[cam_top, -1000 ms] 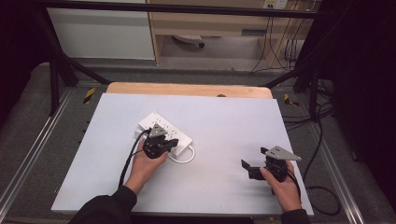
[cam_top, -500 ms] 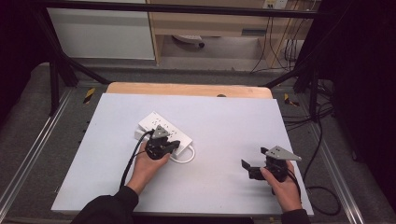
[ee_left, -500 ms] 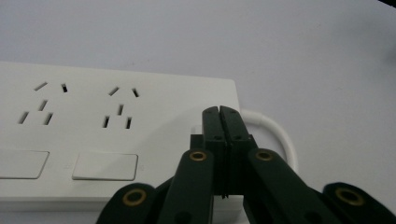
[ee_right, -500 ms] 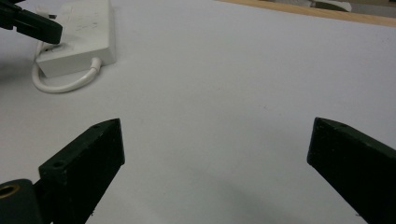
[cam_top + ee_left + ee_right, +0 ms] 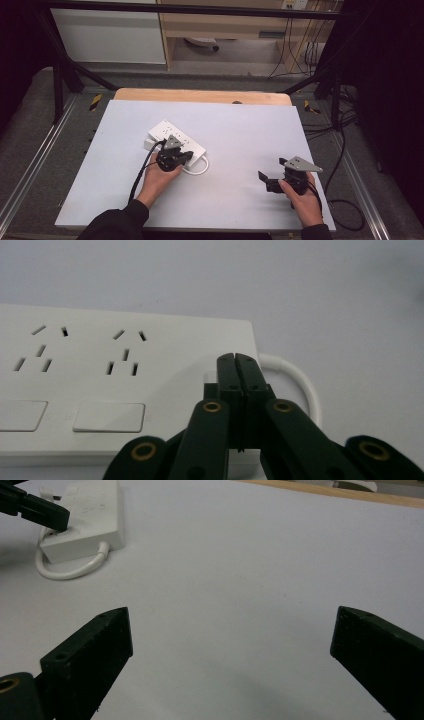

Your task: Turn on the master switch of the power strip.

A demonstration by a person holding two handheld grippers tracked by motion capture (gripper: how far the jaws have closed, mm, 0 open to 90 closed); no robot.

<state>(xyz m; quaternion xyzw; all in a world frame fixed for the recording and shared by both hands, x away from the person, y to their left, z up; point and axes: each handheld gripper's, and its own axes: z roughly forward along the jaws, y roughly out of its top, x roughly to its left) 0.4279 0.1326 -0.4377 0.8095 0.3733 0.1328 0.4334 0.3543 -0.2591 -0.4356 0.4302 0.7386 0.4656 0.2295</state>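
A white power strip [image 5: 165, 131] with several sockets and rocker switches lies on the white table top, left of centre. Its short white cable [image 5: 197, 170] loops out from the near end. My left gripper [image 5: 186, 156] is shut, with nothing between its jaws. In the left gripper view the closed tips [image 5: 235, 360] sit over the strip [image 5: 125, 370] at its cable end, beside the cable loop [image 5: 305, 385]. Whether they touch it I cannot tell. My right gripper [image 5: 267, 181] stands open near the front right, its jaws wide apart [image 5: 235, 645] over bare table. The strip [image 5: 95, 510] lies far off.
The white board [image 5: 240, 135] rests on a wooden table whose edge [image 5: 200, 96] shows at the back. Metal frame rails run along both sides. Cabinets and hanging cables stand beyond the table. Each gripper trails a black cable toward the front.
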